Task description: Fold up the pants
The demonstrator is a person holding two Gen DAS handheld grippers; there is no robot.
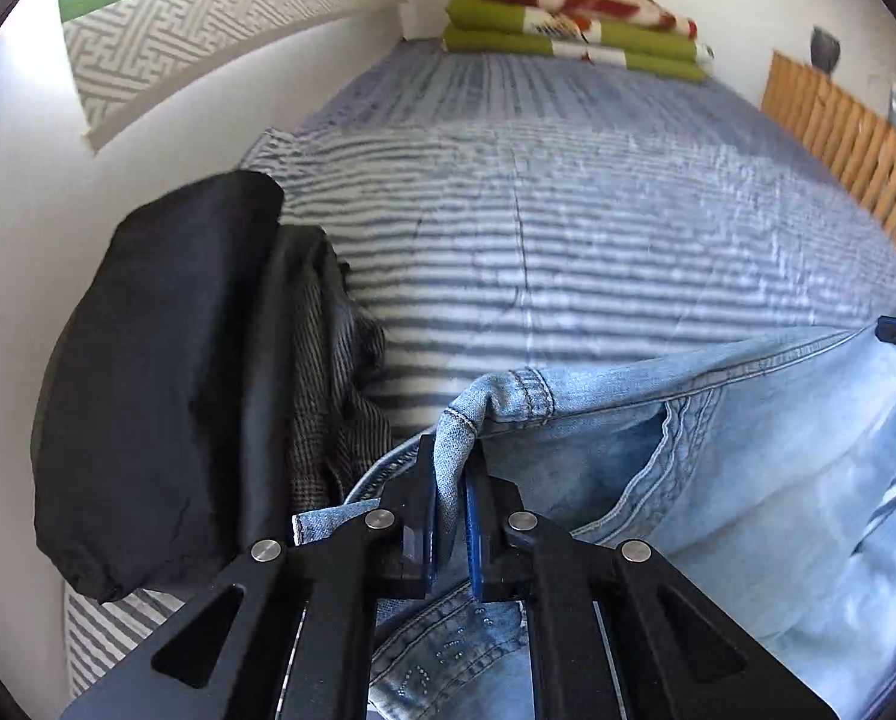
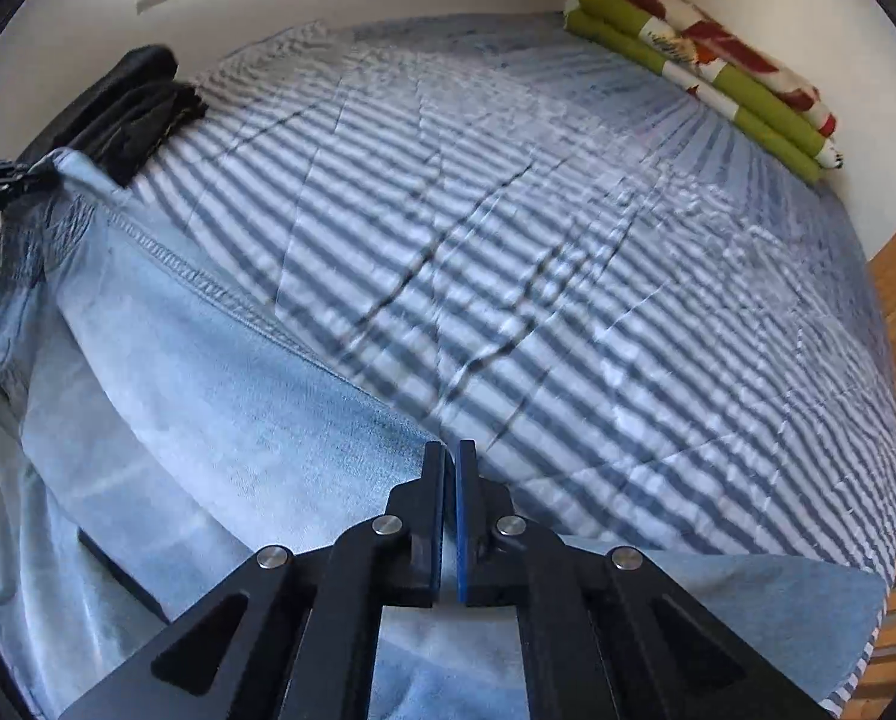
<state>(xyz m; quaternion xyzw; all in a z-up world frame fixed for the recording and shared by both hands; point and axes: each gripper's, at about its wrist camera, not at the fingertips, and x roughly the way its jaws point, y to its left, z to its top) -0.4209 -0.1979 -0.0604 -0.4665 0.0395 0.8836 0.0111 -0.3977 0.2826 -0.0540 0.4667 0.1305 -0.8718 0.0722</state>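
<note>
With the left gripper (image 1: 451,468) clenched on the jeans' (image 1: 718,450) waistband and the right gripper (image 2: 451,462) pinching a leg edge, folding had barely begun, the dark folded pile (image 1: 165,384) lying at nine o'clock.

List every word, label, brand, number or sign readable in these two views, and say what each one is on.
No text can be read in either view.
Folded green blanket: a dark printed mark on its white band, too blurred to read.
Jeans: a studded pattern on the pocket near the bottom edge, not legible as letters.
Striped bedspread, dark folded clothes, left gripper and right gripper: no writing visible.
</note>
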